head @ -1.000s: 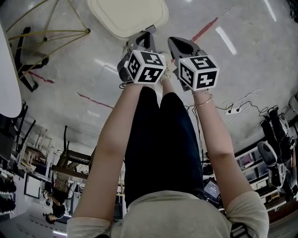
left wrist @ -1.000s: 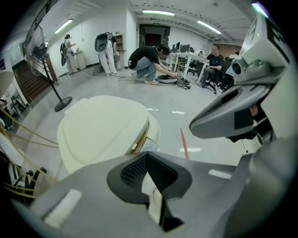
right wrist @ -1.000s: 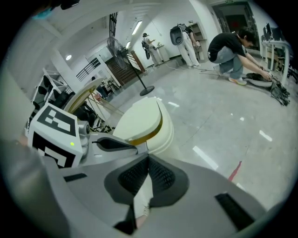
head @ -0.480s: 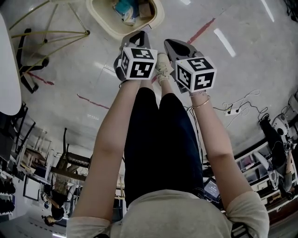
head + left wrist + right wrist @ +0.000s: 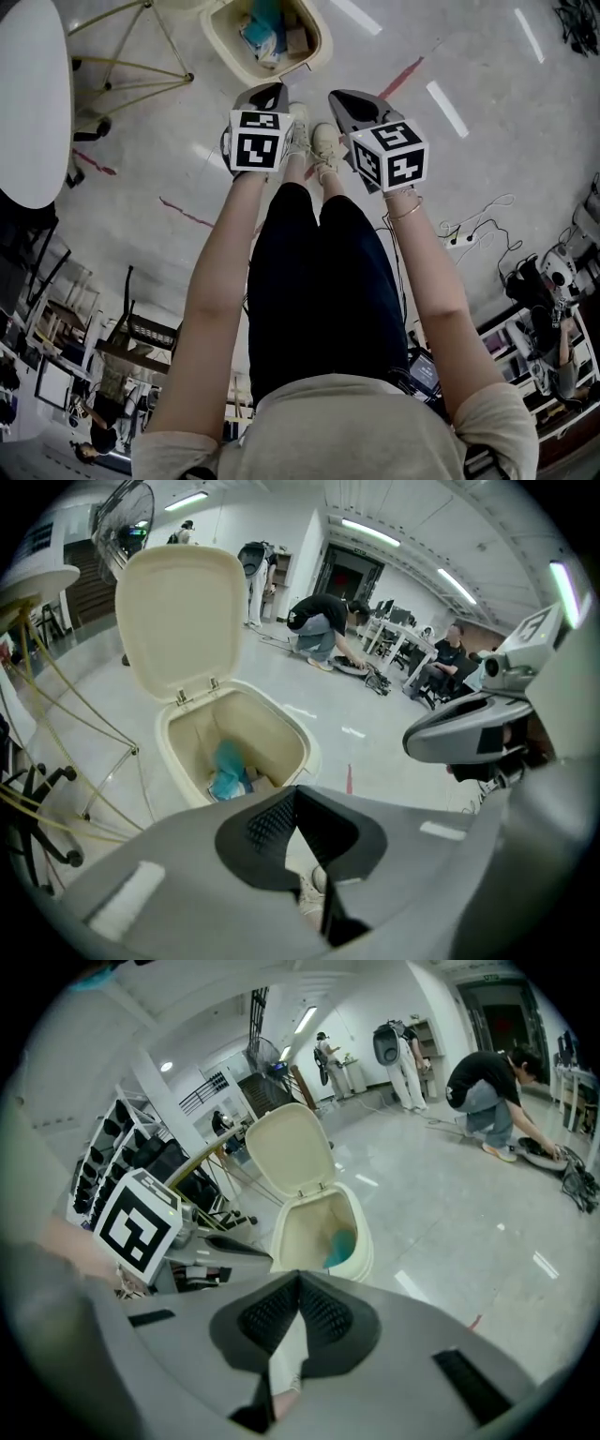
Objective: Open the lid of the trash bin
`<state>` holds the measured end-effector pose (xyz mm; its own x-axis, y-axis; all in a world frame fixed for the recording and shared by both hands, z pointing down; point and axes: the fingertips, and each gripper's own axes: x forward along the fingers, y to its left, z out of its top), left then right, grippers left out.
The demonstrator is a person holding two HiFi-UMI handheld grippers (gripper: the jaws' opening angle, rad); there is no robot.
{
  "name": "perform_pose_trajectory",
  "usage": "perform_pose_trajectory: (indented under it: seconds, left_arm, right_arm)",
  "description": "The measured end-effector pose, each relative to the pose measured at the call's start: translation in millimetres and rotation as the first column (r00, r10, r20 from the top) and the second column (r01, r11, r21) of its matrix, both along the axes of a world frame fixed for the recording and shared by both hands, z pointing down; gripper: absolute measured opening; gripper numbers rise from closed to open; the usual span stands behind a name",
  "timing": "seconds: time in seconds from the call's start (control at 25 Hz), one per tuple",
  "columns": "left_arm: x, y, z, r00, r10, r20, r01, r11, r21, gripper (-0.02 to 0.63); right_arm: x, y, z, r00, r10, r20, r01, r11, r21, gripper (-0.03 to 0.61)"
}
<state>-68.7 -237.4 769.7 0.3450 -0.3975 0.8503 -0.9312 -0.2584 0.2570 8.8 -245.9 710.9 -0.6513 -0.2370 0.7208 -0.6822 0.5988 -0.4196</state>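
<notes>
The cream trash bin (image 5: 228,54) stands on the floor ahead of the person's shoes (image 5: 324,142), with its mouth uncovered. In the left gripper view its lid (image 5: 183,616) stands upright on the back hinge above the bin's rim (image 5: 297,727), and a teal bag (image 5: 228,766) lies inside. The right gripper view shows the same bin (image 5: 361,1241) and raised lid (image 5: 291,1152). My left gripper (image 5: 269,95) and right gripper (image 5: 349,103) hang side by side short of the bin, touching nothing. Both are shut and hold nothing.
A white round table (image 5: 33,103) and a yellow tube frame (image 5: 127,61) stand left of the bin. Red tape (image 5: 411,70) marks the floor to the right, and cables (image 5: 478,220) lie farther right. A crouching person (image 5: 319,630) and others are in the background.
The bin's lid was down one second ago and now stands up, showing the trash inside. Both grippers have drawn back slightly from the bin.
</notes>
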Motion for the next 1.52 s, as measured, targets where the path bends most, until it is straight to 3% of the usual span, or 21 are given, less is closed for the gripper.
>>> perform_pose_trajectory:
  seconds: [0.28, 0.52, 0.68, 0.84, 0.96, 1.08, 1.32, 1.52]
  left_arm:
    - [1, -3, -83, 0.988, -0.065, -0.136, 0.083, 0.989, 0.124, 0.009]
    - [3, 9, -154, 0.996, -0.05, -0.078, 0.064, 0.98, 0.189, 0.009]
    - [0, 21, -196, 0.986, -0.097, -0.134, 0.123, 0.971, 0.205, 0.009]
    - [4, 24, -238, 0.983, -0.092, -0.158, 0.128, 0.963, 0.239, 0.009]
    - [3, 18, -265, 0.984, -0.096, -0.15, 0.137, 0.948, 0.288, 0.009]
    - [1, 7, -293, 0.981, -0.102, -0.166, 0.153, 0.931, 0.331, 0.009]
    - [12, 6, -339, 0.996, -0.015, -0.086, 0.053, 0.884, 0.464, 0.009]
    - [15, 5, -367, 0.991, -0.026, -0.133, 0.09, 0.858, 0.505, 0.009]
  right_arm:
    - [-9, 4, -71, 0.999, -0.045, 0.015, 0.044, 0.998, 0.054, 0.008]
    - [-11, 19, -137, 0.995, -0.102, -0.01, 0.103, 0.981, 0.164, 0.008]
    - [-8, 30, -167, 0.996, -0.092, 0.007, 0.089, 0.981, 0.174, 0.008]
    - [-13, 26, -208, 0.996, -0.087, 0.034, 0.077, 0.971, 0.226, 0.008]
    - [-16, 20, -238, 0.994, -0.065, 0.084, 0.042, 0.968, 0.248, 0.008]
    - [-19, 12, -266, 0.995, -0.075, 0.073, 0.047, 0.943, 0.329, 0.008]
    - [-25, 15, -307, 0.99, -0.106, 0.098, 0.062, 0.927, 0.37, 0.008]
    - [-31, 7, -340, 0.983, -0.151, 0.104, 0.09, 0.892, 0.444, 0.008]
